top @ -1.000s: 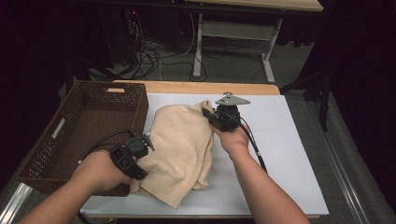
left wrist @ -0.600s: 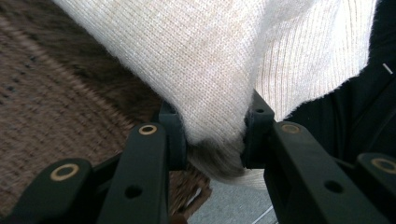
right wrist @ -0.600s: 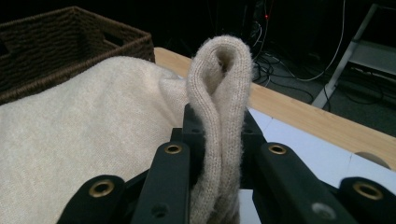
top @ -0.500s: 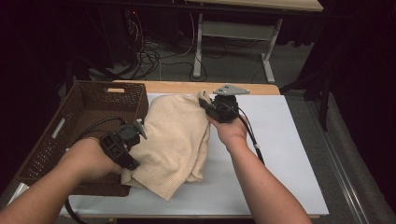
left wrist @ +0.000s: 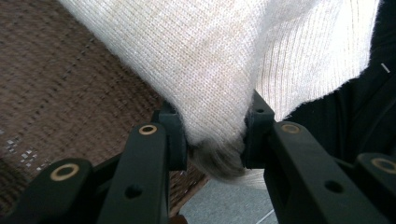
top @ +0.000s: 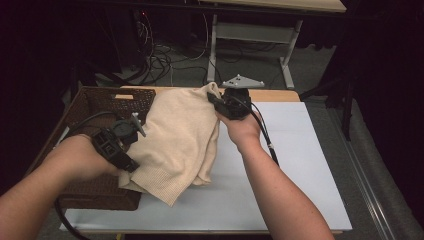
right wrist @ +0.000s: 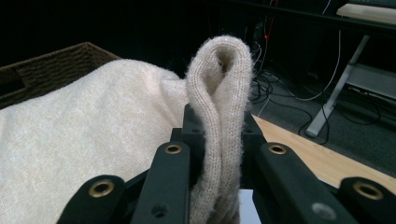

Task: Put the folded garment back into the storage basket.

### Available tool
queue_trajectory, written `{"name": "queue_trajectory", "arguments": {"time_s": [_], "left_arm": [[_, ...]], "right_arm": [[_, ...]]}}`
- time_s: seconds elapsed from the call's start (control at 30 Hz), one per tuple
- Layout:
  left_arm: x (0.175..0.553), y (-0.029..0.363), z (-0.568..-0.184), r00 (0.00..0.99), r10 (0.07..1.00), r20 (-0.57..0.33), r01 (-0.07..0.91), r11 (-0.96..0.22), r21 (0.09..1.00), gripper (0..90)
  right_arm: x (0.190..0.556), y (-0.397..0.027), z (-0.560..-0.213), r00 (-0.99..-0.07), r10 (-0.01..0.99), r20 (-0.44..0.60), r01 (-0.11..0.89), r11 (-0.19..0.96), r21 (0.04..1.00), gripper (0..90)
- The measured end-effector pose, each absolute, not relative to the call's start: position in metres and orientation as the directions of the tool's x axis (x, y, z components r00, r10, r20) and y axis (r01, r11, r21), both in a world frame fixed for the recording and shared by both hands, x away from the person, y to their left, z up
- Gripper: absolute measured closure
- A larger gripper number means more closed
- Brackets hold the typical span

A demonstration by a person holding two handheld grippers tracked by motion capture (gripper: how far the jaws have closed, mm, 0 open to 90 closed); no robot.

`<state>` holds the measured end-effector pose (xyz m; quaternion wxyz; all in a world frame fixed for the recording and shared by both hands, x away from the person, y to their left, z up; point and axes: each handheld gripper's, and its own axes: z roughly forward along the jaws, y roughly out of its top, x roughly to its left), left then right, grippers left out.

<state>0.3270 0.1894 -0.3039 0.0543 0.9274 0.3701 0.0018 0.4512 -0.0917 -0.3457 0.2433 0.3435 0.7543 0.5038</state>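
We had the left tongs (top: 134,125) clamped on a bunched edge of the cream sweater (top: 177,137), the knit squeezed between both pads in the left gripper view, and the right tongs (top: 216,102) pinched shut on a doubled fold of it (right wrist: 219,93), a loop of fabric standing up above the jaws. Between the two grips the sweater hung spread, its lower hem sagging onto the white table (top: 295,165), its left side overlapping the near corner of the brown wicker basket (top: 95,102). We judged the step in hand to be carrying the garment over to that basket. To do it well, we thought both grips should hold firm and level, with the hands apart enough to stop the cloth bunching, and the trailing hem should clear the basket's rim before anything was lowered, lest it catch on the weave.
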Motion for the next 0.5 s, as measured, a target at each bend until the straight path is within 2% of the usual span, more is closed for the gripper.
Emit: {"name": "queue_trajectory", "arguments": {"time_s": [0.5], "left_arm": [[0.326,0.225,-0.287,0.68,0.733,-0.016,0.731,-0.677,0.088,65.6]], "right_arm": [[0.457,-0.054,-0.327,-0.676,0.736,-0.032,0.239,0.259,0.936,79.9]]}}
